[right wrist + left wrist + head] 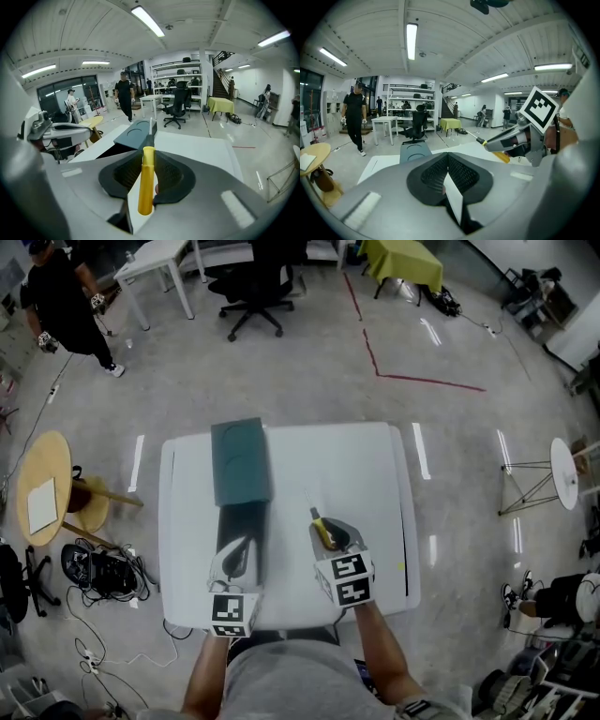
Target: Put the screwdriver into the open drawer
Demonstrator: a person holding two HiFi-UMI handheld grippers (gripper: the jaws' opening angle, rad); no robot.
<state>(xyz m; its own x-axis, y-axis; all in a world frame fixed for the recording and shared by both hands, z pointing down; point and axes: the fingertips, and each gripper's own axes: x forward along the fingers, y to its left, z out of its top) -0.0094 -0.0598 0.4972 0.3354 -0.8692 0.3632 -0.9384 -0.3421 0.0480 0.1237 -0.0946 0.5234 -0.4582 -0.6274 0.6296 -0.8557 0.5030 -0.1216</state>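
Table (pixel 375 465) fills mid-frame in the head view, with the open drawer (pixel 240 521) left of centre, the left gripper (pixel 236 554) overlapping its lower end, and the right gripper (pixel 330 532) just right. In the left gripper view, the jaws are pressed together, empty. In the right gripper view, the jaws clamp the yellow-handled screwdriver (pixel 146 183) at lower centre, its tip toward the drawer.

Nothing legible is picked up right now: no word, number, brand or sign can be read on any surface in the three views. Only black-and-white square markers (pixel 233 613) are seen, carried on the left gripper (pixel 234 557) and the right gripper (pixel 328 532). These are coded patterns, and no letters or digits can be made out in them.
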